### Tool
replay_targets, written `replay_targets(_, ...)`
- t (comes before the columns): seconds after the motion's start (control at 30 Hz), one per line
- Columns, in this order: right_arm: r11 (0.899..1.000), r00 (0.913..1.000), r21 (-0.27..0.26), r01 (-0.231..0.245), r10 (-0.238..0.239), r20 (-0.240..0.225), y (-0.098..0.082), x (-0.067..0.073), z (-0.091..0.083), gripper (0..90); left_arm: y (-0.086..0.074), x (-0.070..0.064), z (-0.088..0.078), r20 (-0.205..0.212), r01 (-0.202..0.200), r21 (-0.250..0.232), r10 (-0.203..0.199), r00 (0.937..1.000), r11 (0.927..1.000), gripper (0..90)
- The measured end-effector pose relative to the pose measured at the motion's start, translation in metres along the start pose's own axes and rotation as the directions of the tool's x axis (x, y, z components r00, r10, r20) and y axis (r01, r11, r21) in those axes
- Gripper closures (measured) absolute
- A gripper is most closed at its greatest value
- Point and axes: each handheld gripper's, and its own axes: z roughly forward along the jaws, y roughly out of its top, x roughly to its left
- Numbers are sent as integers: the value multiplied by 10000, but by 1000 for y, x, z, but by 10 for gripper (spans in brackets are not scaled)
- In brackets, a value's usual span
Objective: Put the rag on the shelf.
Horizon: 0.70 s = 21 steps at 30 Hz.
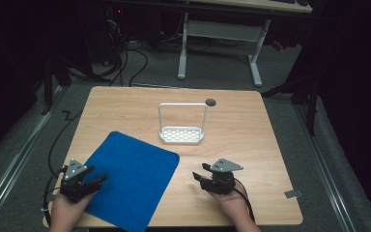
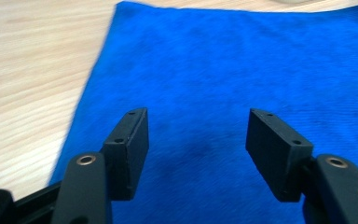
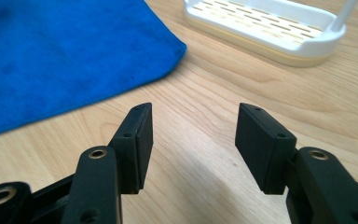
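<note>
Nothing is picked up yet: the left hand-held gripper point(image 1: 96, 177) gapes over the blue cloth point(image 1: 130, 179), the right hand-held gripper point(image 1: 199, 173) empty; probably pinching a cloth edge next.

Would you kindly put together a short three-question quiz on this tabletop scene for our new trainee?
1. True or false: the blue cloth lies flat on the wooden table.
2. Which gripper has its jaws over the cloth? A) the left gripper B) the right gripper
3. Fill in: the white rack with the tall loop handle holds ____ objects.

Key:
1. True.
2. A; the right gripper's jaws stand over bare wood beside the cloth's corner.
3. No; its slotted base is bare.
</note>
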Motion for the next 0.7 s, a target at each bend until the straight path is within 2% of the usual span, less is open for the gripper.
replay_targets(0.13,9997,9997,107,221,-221,50,-2,1,-1,463,0,-1,9,215,174,236,-179,9996,9996,417)
replay_targets(0.2,9997,9997,-43,249,-248,82,-2,2,-2,471,2,-2,10,123,145,295,-148,9998,9995,439)
replay_targets(0.3,9997,9997,-102,220,-219,51,-1,1,-3,465,3,-2,8,251,254,166,-258,9994,9995,438)
replay_targets(0.43,9997,9998,-148,209,-209,61,-1,2,-2,443,3,-4,4,265,123,-7,-123,9996,9999,438)
replay_targets(0.47,9997,9998,-179,192,-192,2,0,3,-1,480,3,-3,2,274,133,-51,-131,9995,9999,438)
replay_targets(0.57,9993,9995,-196,313,-311,77,1,4,-1,512,2,-2,2,263,193,-34,-192,9995,9998,439)
replay_targets(0.7,9996,9997,-127,245,-246,-91,2,6,-1,548,1,0,0,285,280,-124,-277,9992,9995,440)
